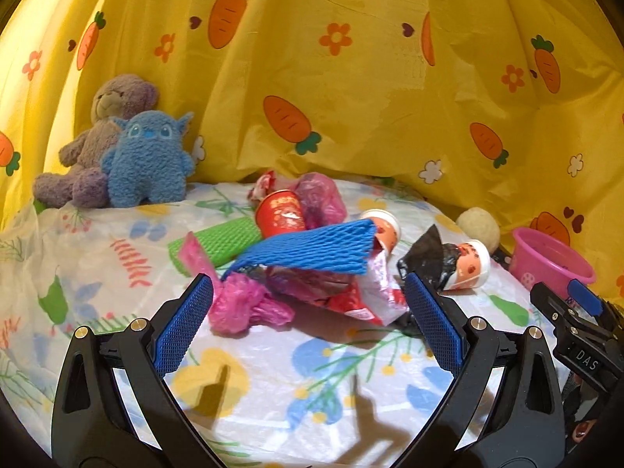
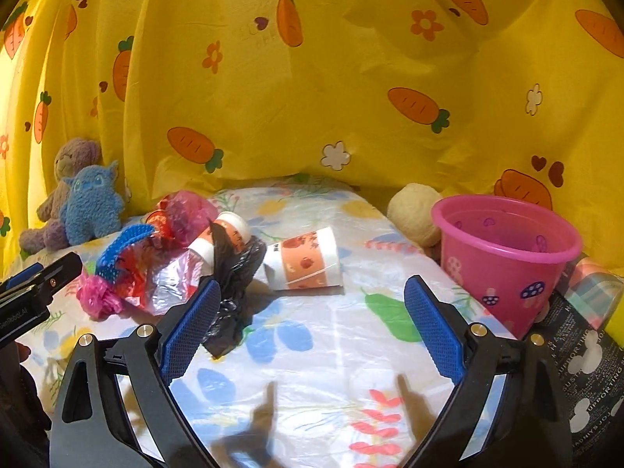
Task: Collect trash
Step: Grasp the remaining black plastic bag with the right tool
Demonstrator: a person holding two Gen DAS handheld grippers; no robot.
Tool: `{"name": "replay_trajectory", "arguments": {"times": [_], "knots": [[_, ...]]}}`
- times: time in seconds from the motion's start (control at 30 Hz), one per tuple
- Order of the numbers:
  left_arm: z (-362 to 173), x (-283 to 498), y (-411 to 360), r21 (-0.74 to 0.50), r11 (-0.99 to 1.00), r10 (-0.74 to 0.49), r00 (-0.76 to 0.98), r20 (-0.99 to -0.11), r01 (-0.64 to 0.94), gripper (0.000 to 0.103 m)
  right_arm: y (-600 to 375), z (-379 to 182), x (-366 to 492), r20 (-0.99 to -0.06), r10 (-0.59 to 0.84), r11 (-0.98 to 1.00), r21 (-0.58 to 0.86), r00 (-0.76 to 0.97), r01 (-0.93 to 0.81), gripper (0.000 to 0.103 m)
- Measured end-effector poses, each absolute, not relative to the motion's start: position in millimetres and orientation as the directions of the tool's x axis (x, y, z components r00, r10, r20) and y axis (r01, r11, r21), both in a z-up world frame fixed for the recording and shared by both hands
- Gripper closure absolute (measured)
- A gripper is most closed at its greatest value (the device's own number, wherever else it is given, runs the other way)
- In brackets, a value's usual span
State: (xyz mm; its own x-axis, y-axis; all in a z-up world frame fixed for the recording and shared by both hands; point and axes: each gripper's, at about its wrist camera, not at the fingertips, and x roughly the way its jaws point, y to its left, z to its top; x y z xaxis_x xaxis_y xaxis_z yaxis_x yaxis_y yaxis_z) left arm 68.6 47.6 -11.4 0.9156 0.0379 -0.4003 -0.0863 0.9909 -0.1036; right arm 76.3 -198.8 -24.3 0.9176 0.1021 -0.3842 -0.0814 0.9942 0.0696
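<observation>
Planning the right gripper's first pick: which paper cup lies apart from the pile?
The white cup with the orange band, lying sideways alone; the others sit jammed in the wrappers.

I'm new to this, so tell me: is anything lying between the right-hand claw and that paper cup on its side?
Nothing visible does. The right gripper is open, and only bare tablecloth separates it from the paper cup. The black bag lies off to the left.

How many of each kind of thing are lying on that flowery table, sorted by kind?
Paper cups: 3 (red, two orange-and-white)
Foam nets: 2 (blue, green)
Plastic bags and wrappers, in a tangle: at least 4, exact count unclear
Plush toys: 2 (blue, purple bear)
Pink bucket: 1
Beige ball: 1
Total: at least 13
</observation>
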Motion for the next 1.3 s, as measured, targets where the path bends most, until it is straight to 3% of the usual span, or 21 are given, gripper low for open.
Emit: {"name": "replay_trajectory", "arguments": {"times": [0.17, 0.43, 0.57, 0.73, 0.93, 1.0, 1.1, 1.3], "knots": [[-16.4, 68.4, 64.8, -0.115, 0.987, 0.057, 0.911, -0.408, -0.114, 0.006, -168.9, -33.5, 95.6, -0.43, 0.156, 0.988, 0.061, 0.889, -0.144, 0.022], [-21.3, 74.9, 70.0, -0.109, 0.988, 0.054, 0.908, -0.415, -0.109, 0.006, -144.8, -38.8, 131.9, -0.492, 0.199, 0.98, 0.095, 0.847, -0.175, 0.025], [-22.5, 79.7, 73.0, -0.11, 0.988, 0.052, 0.904, -0.424, -0.109, 0.006, -133.9, -39.4, 145.2, -0.521, 0.202, 0.979, 0.085, 0.829, -0.186, 0.034], [-26.1, 84.4, 70.8, -0.108, 0.991, 0.028, 0.899, -0.437, -0.084, 0.006, -130.3, -44.3, 161.7, -0.565, 0.204, 0.979, 0.101, 0.8, -0.179, 0.05], [-27.9, 88.7, 71.7, -0.131, 0.99, -0.008, 0.893, -0.45, -0.057, 0.006, -132.1, -54.3, 174.6, -0.605, 0.208, 0.978, 0.114, 0.768, -0.175, 0.077], [-28.7, 90.4, 71.4, -0.142, 0.989, -0.023, 0.891, -0.454, -0.047, 0.006, -133.1, -55.0, 175.2, -0.607, 0.221, 0.975, 0.125, 0.763, -0.183, 0.095], [-29.5, 93.5, 68.8, -0.156, 0.987, -0.047, 0.886, -0.461, -0.029, 0.006, -133.6, -52.6, 170.5, -0.588, 0.224, 0.974, 0.118, 0.777, -0.192, 0.1], [-30.0, 94.7, 64.6, -0.156, 0.988, -0.062, 0.886, -0.46, -0.013, 0.006, -145.9, -41.9, 150.2, -0.529, 0.214, 0.977, 0.112, 0.821, -0.183, 0.101]]}}
